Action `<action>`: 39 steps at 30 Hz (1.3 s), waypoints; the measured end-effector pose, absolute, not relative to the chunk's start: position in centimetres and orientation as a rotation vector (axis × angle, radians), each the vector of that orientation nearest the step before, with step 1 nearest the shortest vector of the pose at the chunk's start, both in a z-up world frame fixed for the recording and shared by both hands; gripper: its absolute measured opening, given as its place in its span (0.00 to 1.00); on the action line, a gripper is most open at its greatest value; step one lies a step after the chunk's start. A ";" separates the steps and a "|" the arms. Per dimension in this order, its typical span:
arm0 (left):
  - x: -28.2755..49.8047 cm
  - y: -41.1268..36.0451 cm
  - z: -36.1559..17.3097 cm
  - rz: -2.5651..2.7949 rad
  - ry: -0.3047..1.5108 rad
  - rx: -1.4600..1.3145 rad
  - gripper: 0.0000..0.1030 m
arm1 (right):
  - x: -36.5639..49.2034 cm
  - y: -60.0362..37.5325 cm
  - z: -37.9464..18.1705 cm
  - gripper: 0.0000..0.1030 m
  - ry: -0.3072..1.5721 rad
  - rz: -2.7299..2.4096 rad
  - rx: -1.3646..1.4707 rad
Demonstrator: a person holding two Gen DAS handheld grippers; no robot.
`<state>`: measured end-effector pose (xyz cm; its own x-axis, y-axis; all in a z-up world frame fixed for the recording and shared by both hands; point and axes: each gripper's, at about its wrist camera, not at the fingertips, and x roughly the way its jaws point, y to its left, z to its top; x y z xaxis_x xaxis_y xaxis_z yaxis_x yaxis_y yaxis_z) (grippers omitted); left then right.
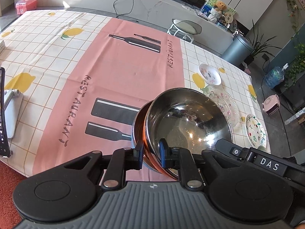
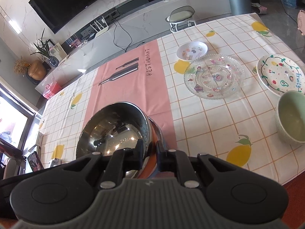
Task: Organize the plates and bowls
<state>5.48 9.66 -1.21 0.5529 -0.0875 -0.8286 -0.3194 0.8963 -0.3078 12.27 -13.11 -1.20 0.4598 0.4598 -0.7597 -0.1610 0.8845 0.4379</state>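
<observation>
Left gripper (image 1: 151, 153) and right gripper (image 2: 149, 153) each clamp the rim of the tilted steel bowl (image 1: 188, 122), nested in a second steel bowl (image 1: 138, 122) over the pink placemat (image 1: 122, 72).

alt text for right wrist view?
Right tongs grip the rim of a steel bowl over the pink placemat. Beyond on the lemon-print tablecloth: glass plate, small white dish, painted plate, green bowl.

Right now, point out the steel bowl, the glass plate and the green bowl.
steel bowl (image 2: 114, 131): right wrist view, inner wall.
glass plate (image 2: 214, 76): right wrist view, centre.
green bowl (image 2: 291, 118): right wrist view, inside.
</observation>
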 end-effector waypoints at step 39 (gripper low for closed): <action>5.5 5.4 4.0 -0.017 0.723 -0.357 0.43 | 12.2 -15.6 1.1 0.34 0.905 0.363 0.312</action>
